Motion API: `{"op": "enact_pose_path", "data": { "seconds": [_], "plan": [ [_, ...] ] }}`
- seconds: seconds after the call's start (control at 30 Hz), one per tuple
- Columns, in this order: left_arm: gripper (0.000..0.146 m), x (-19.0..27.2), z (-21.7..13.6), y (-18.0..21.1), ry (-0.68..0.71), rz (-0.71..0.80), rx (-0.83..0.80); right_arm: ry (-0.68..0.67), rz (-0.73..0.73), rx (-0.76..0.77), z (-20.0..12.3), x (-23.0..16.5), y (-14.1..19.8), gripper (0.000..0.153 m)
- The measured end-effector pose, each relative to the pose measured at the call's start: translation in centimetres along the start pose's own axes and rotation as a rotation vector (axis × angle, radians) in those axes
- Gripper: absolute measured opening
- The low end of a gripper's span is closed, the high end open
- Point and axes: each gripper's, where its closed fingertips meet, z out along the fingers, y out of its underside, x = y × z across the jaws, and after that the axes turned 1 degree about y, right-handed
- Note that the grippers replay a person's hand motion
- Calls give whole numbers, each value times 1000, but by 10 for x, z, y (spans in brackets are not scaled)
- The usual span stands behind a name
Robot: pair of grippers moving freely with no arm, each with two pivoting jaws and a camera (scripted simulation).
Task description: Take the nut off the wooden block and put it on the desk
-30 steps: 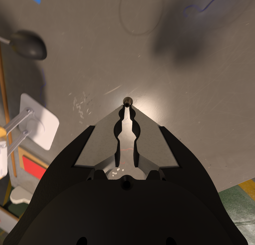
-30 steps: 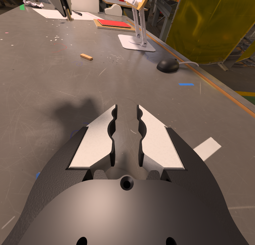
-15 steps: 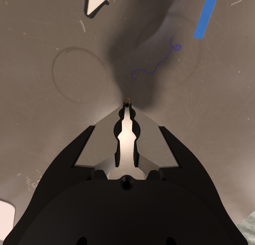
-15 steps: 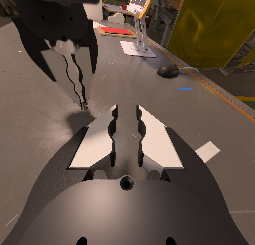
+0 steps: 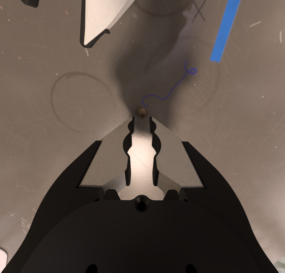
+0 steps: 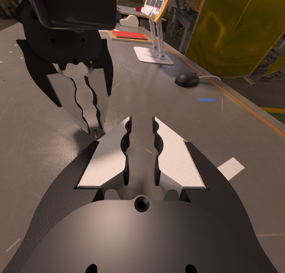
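Note:
The small brass nut [image 5: 142, 112] stands on the grey desk [image 5: 231, 142], free of any grip, just beyond the tips of my left gripper [image 5: 141, 118], which is open and points straight down over it. In the right wrist view the nut [image 6: 96, 133] sits under the left gripper [image 6: 94, 128], whose tips hang a little above the desk [image 6: 169, 96]. My right gripper [image 6: 141, 118] is open and empty, low over the desk, just right of the nut. One of its fingers [image 5: 100, 14] shows at the top of the left wrist view. No wooden block is in view.
A black mouse [image 6: 186, 80], a white tablet stand [image 6: 154, 56] and a red notebook [image 6: 129, 35] lie along the far right side. Blue tape [image 6: 206, 100] and a white strip [image 6: 230, 167] mark the desk. The orange-trimmed desk edge [image 6: 246, 102] runs on the right.
My left gripper has opened and let go of the nut, which now stands on the desk. It has come closer to the right gripper, which has barely moved.

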Motion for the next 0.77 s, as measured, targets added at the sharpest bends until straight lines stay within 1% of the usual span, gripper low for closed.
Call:
{"op": "enact_pose_path", "data": {
  "seconds": [0.03, 0.1, 0.3, 0.4, 0.5, 0.6, 0.7, 0.77],
  "plan": [
    [26, 1, -1, -1, 2, 0, 6, 1, 0, 0, 0, 0, 0, 26],
    [31, 1, -2, -2, -3, 4, 11, 1, 1, 1, 0, 0, 0, 26],
    [32, 3, -7, -4, -16, 10, 37, 1, 1, 1, -1, 0, 0, 27],
    [34, 2, -12, -7, -49, -13, 101, -2, -1, 4, -1, 0, -1, 27],
    [39, -4, -23, -15, -98, -72, 253, -4, -1, 2, -1, 0, -1, 27],
    [44, -20, -41, -30, -150, -199, 515, -3, 5, -5, 0, 1, 1, 27],
    [41, -35, -58, -42, -168, -286, 764, 4, 15, -6, -1, 4, 2, 27],
    [37, -46, -59, -43, -229, -293, 837, 8, 23, -5, -2, 5, 3, 27]
  ]
}}
